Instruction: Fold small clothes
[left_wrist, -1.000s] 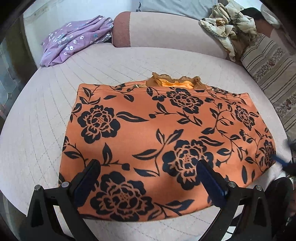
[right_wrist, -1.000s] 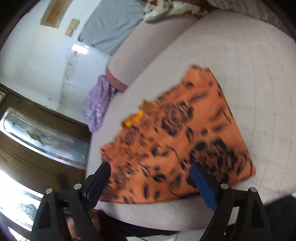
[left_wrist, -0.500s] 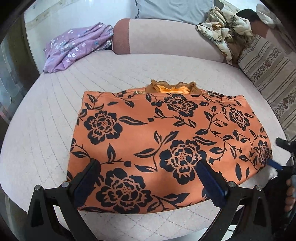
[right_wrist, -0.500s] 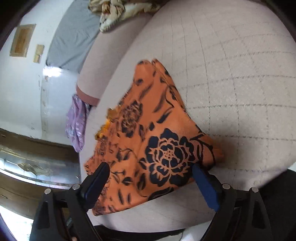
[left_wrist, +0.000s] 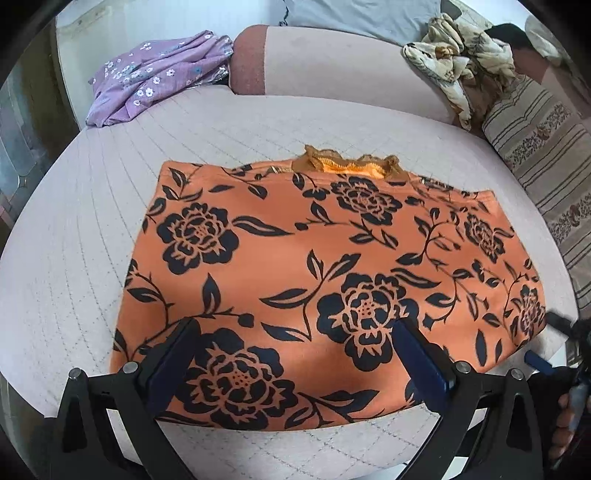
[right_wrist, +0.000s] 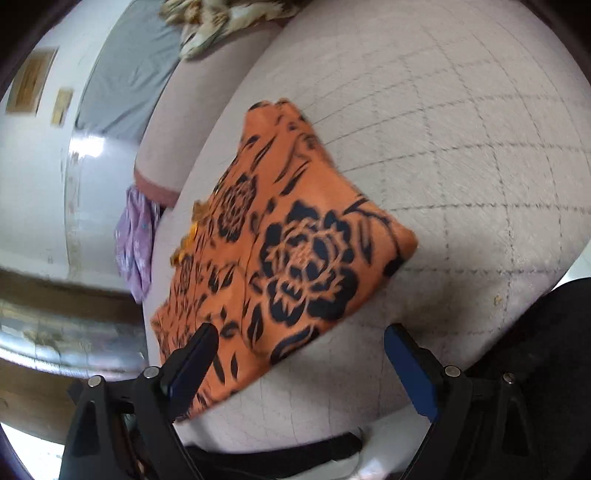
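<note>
Both tongs stand wide apart and hold nothing. Left tongs (left_wrist: 295, 354) hover over the near hem of the orange floral garment (left_wrist: 325, 266), with the fabric visible between the two fingers but not pinched. Right tongs (right_wrist: 299, 362) sit at the garment's right near corner (right_wrist: 402, 240); one finger lies over the cloth edge and the other over bare quilted cushion (right_wrist: 461, 147).

The garment lies flat on the cushion, already doubled into a rough rectangle, with a lace-trimmed edge (left_wrist: 347, 164) showing at the far side. A purple floral garment (left_wrist: 159, 74) lies well apart at the far left, and a crumpled patterned cloth (left_wrist: 458, 70) rests on the backrest.

Judgement: the step in hand is taking hold for a further fold. The next move calls for each pair of tongs to drop onto a near corner, close on every layer, then lift evenly. A partial pinch risks the layers separating.
</note>
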